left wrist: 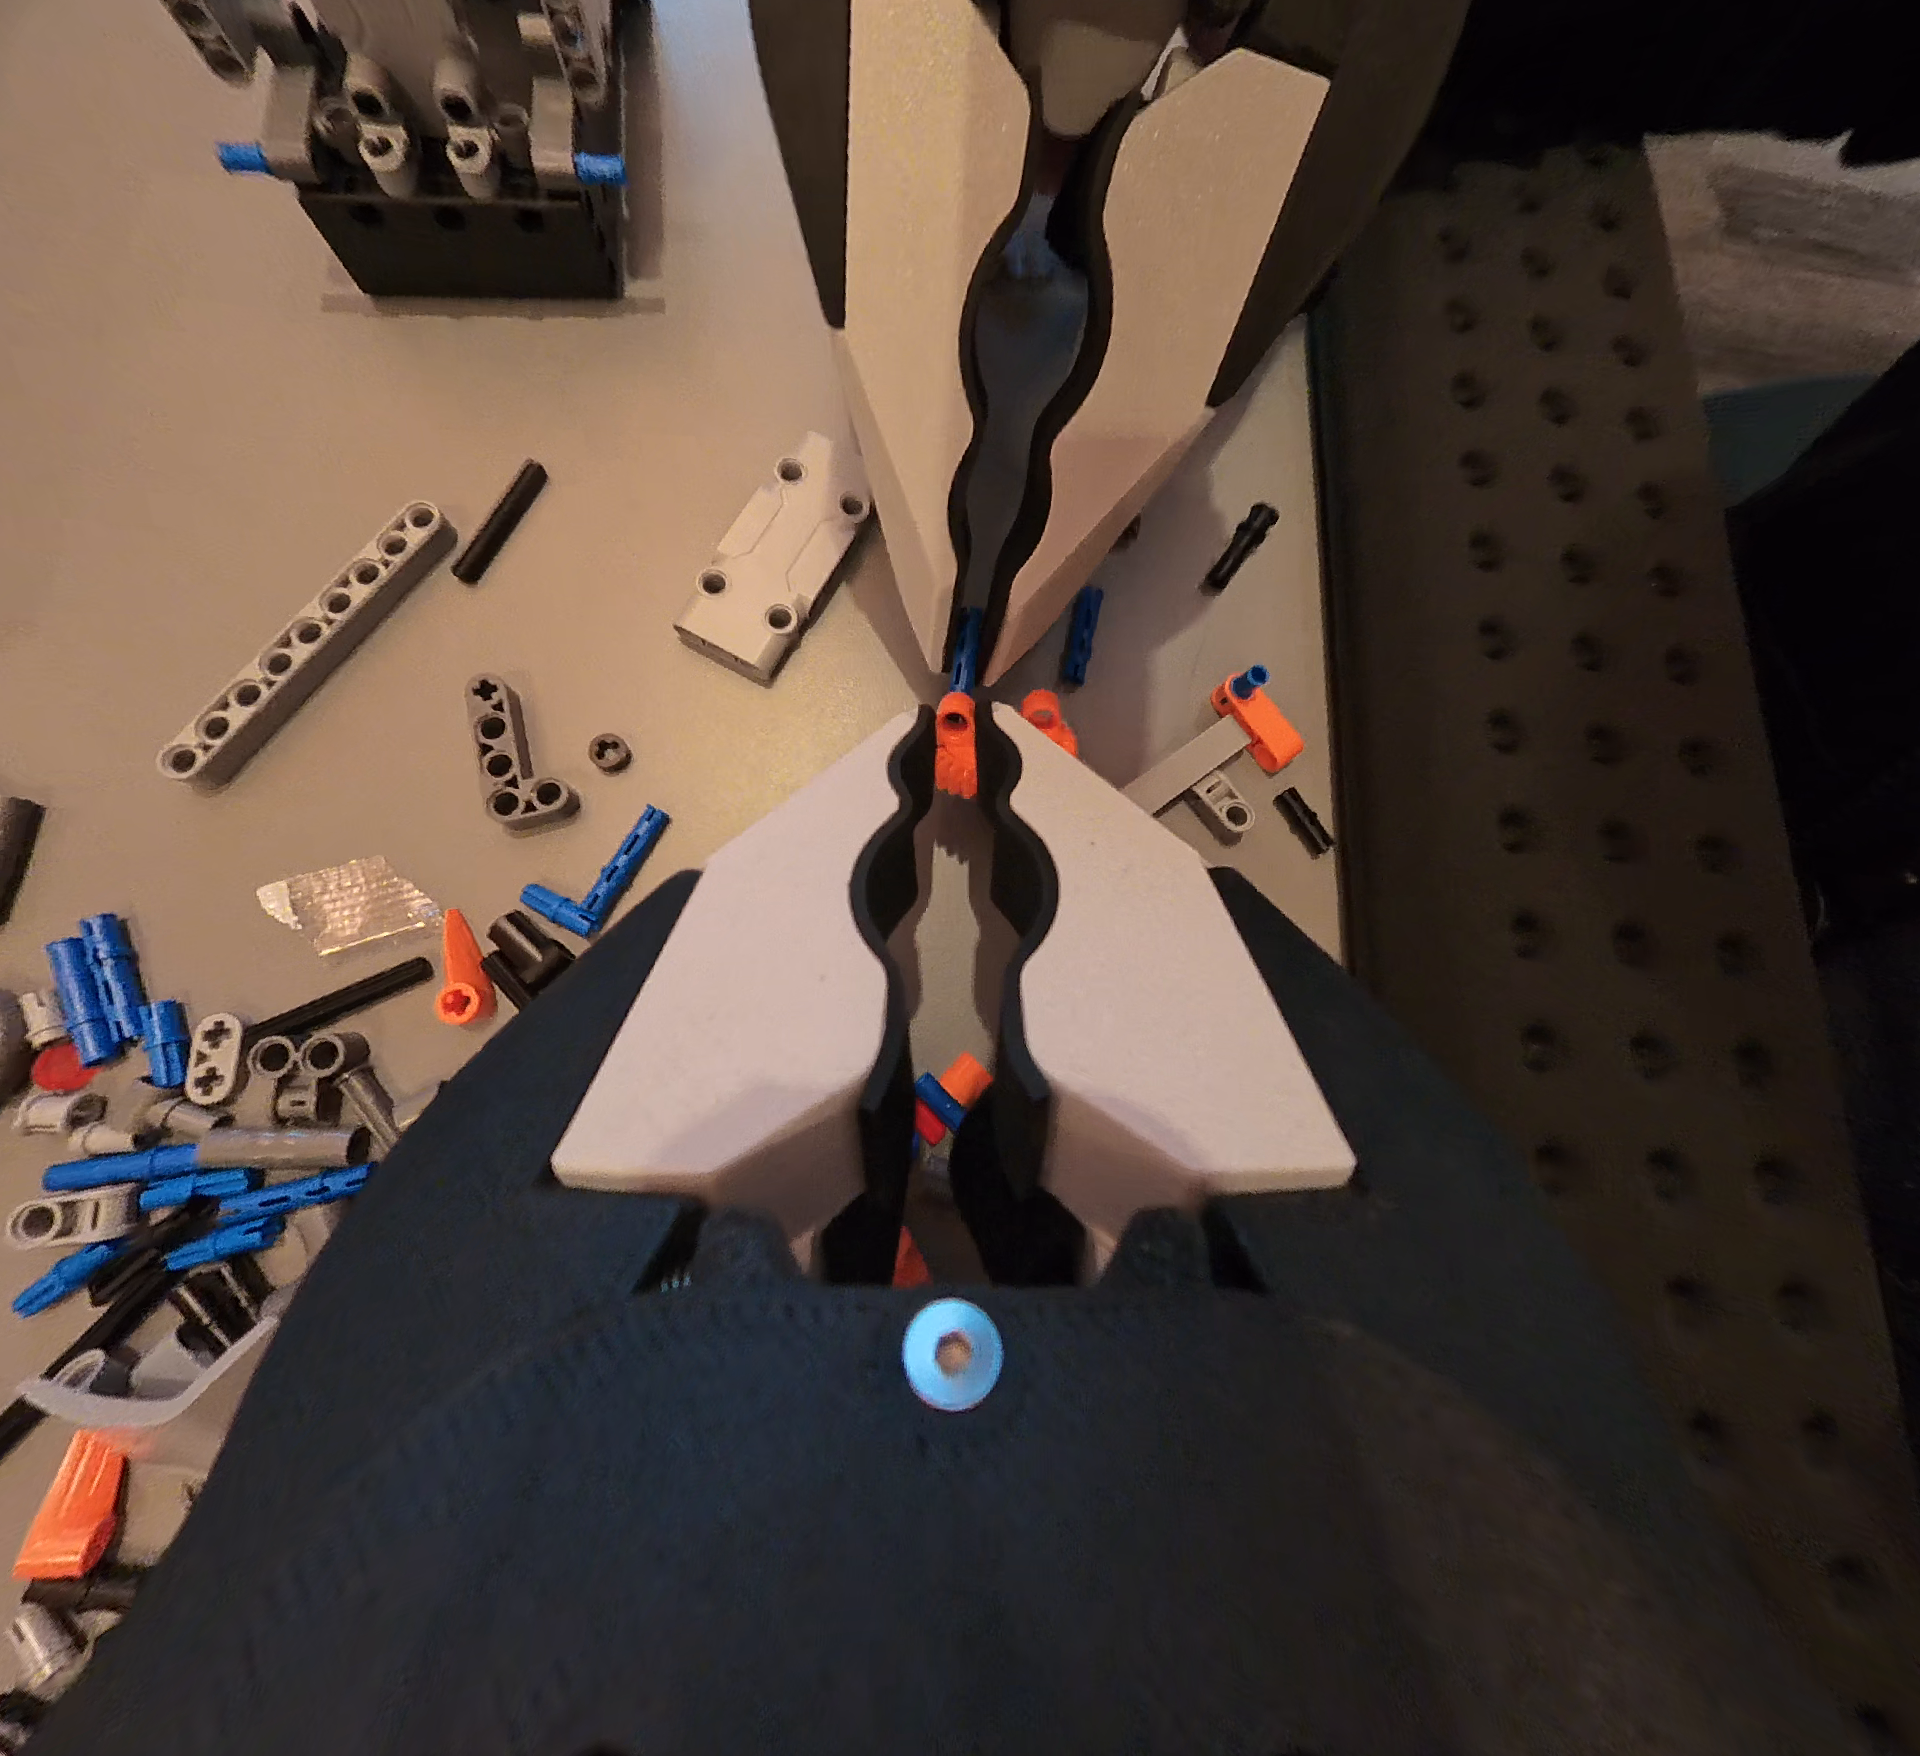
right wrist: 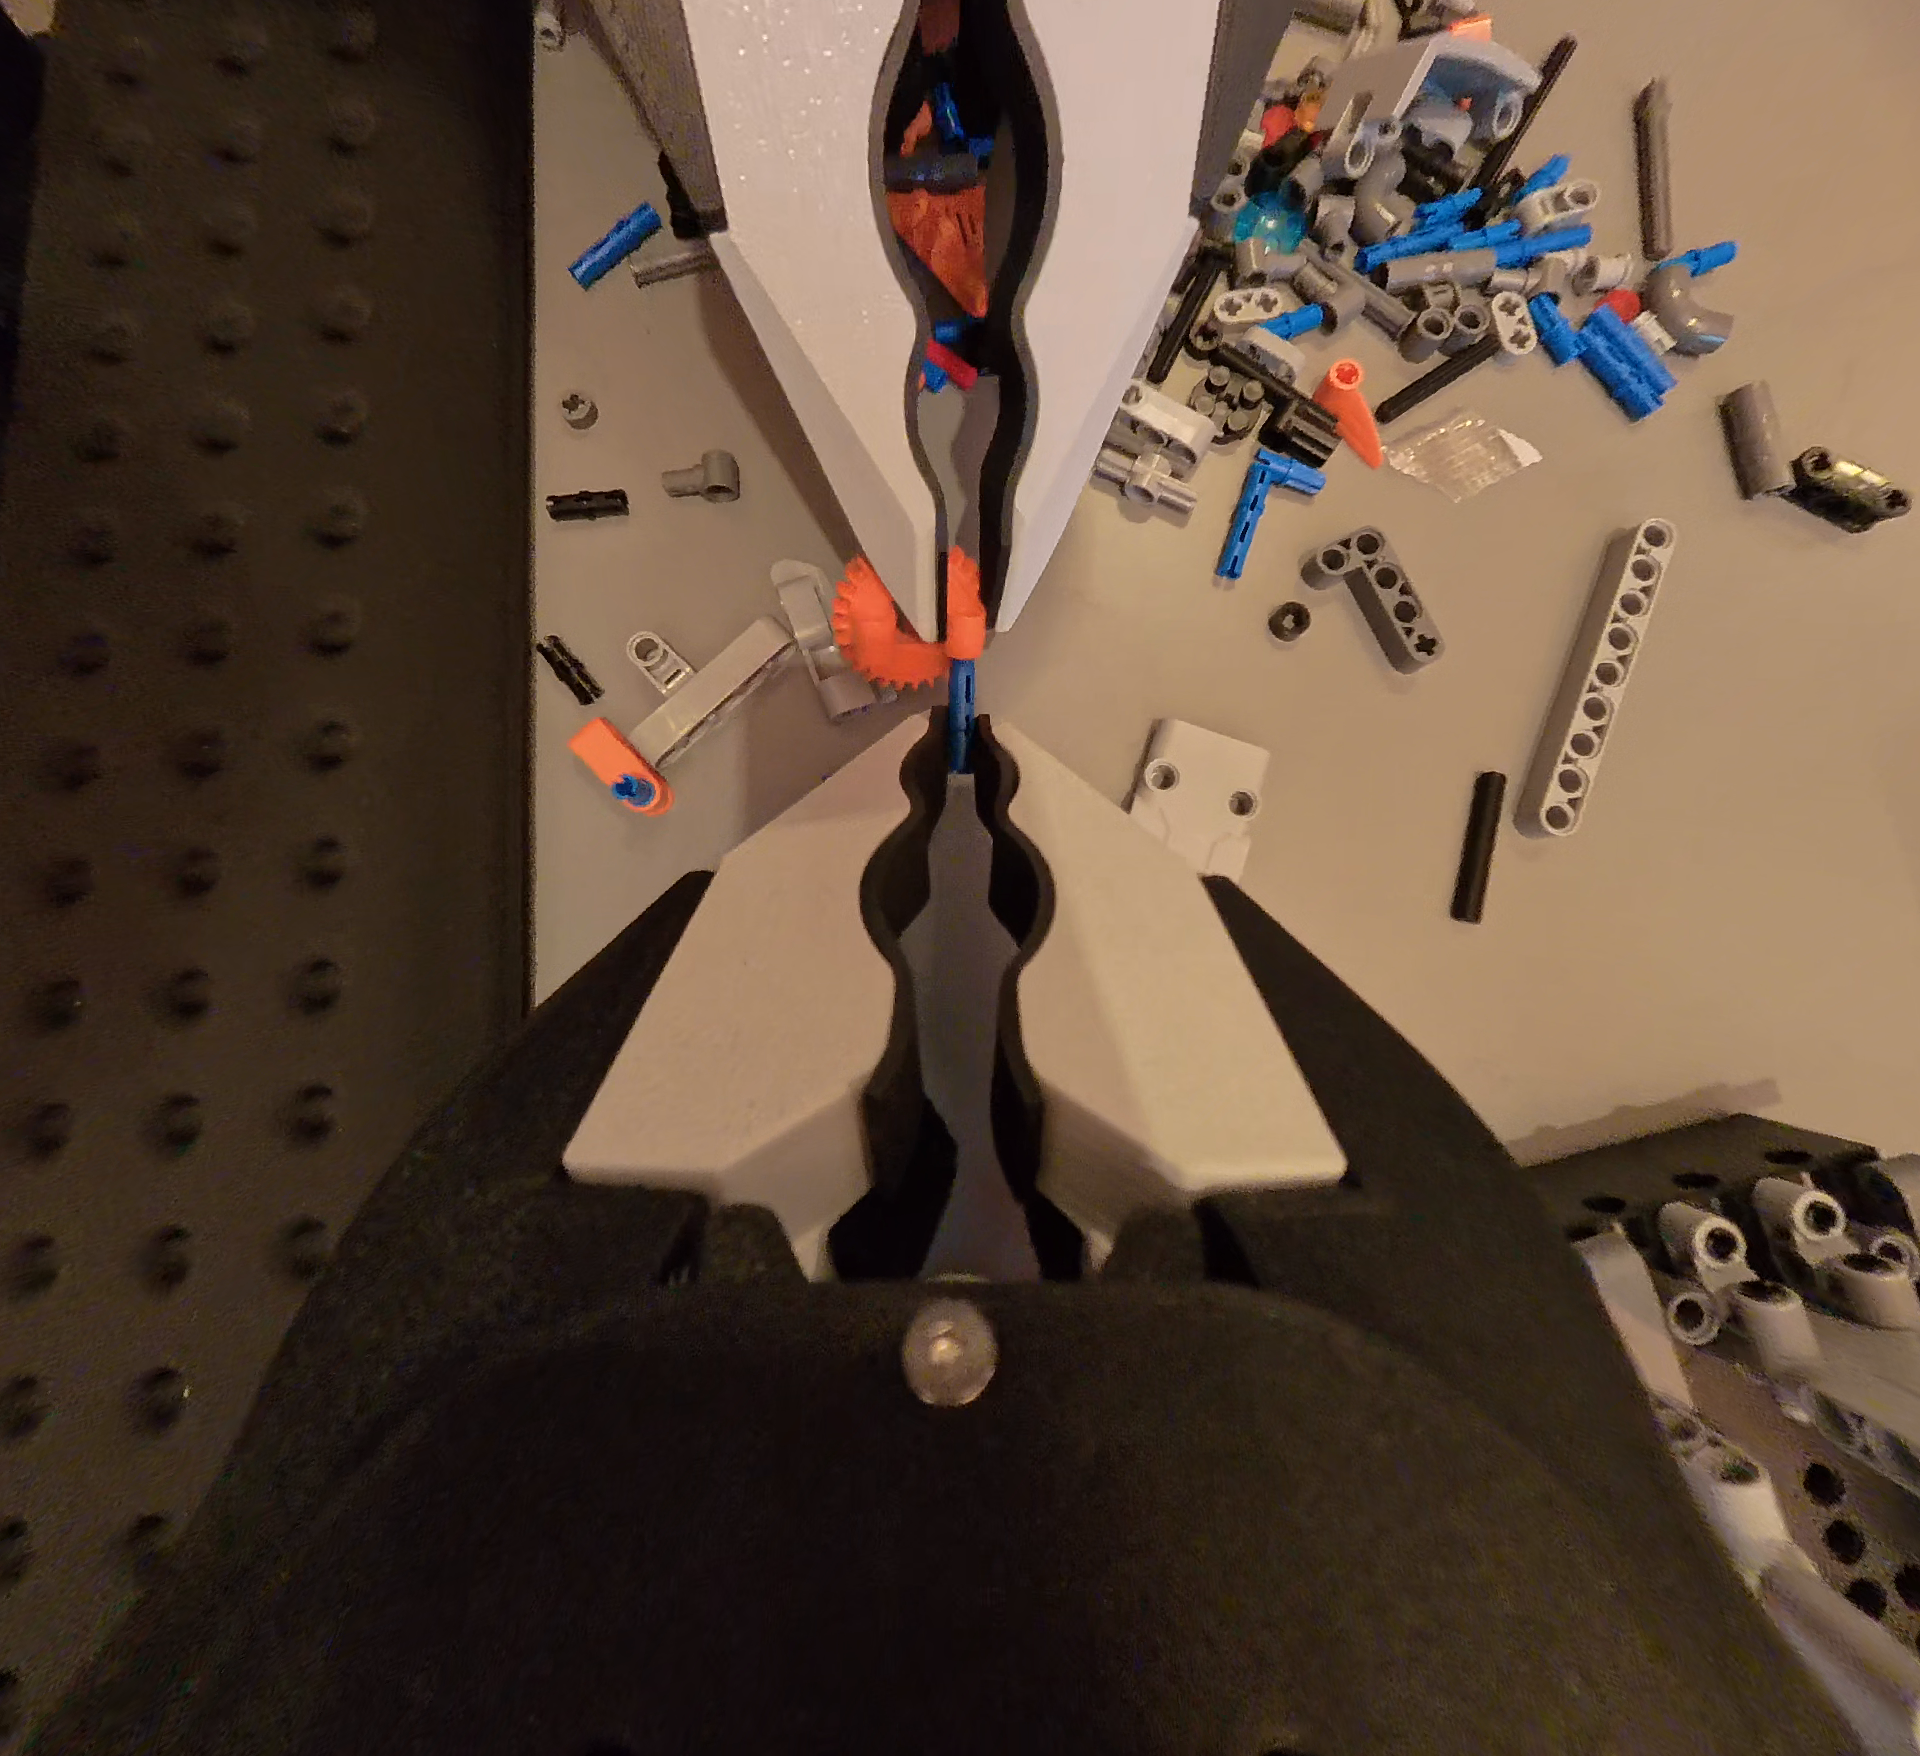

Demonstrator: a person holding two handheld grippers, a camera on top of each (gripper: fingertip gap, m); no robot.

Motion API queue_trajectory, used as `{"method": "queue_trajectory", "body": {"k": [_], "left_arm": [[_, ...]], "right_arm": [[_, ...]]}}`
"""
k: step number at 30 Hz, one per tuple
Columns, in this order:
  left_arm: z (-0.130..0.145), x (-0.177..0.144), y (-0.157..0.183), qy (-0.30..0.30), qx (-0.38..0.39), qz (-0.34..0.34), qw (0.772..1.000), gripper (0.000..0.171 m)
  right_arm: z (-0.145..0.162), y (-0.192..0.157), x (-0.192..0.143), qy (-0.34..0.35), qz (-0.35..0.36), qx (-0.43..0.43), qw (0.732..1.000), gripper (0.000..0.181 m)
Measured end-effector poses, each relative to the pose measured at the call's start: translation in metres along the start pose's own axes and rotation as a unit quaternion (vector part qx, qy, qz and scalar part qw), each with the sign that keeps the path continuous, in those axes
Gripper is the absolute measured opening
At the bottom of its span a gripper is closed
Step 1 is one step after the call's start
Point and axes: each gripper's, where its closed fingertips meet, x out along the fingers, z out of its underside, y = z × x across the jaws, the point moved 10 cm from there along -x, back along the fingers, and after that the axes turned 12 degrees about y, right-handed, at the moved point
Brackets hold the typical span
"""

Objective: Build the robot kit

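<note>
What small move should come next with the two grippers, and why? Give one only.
Probably ease the right gripper straight forward, pushing the blue pin into the orange gear that the left gripper pinches. The two grippers meet tip to tip above the table, and the pin's end sits right at the gear's hub, roughly in line; whether it has entered the hole cannot be told.

My left gripper (left wrist: pixel 956 750) pinches a small orange plastic toothed gear (left wrist: pixel 954 748) at its fingertips. My right gripper (right wrist: pixel 964 738) faces it tip to tip, clamped on a short blue plastic axle pin (right wrist: pixel 962 719). The pin's free end meets the gear's hub, both held above the grey tabletop (right wrist: pixel 1299 979).
</note>
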Motion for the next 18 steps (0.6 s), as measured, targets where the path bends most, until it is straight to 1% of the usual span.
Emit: {"method": "queue_trajectory", "body": {"k": [6, 12, 15, 18], "left_arm": [[-0.009, -0.016, -0.004, 0.08, -0.025, 0.011, 0.996, 0.005], [-0.018, -0.03, -0.008, 0.167, -0.063, 0.033, 0.983, 0.005], [-0.021, -0.035, -0.009, 0.201, -0.078, 0.041, 0.976, 0.005], [-0.022, -0.036, -0.011, 0.224, -0.093, 0.048, 0.969, 0.005]], "right_arm": [[-0.011, 0.002, -0.016, 0.065, 0.009, 0.004, 0.998, 0.002], [-0.021, 0.003, -0.033, 0.134, 0.02, 0.009, 0.991, 0.002], [-0.025, 0.002, -0.038, 0.155, 0.031, 0.01, 0.987, 0.002], [-0.029, 0.001, -0.04, 0.156, 0.048, 0.0, 0.987, 0.002]]}}
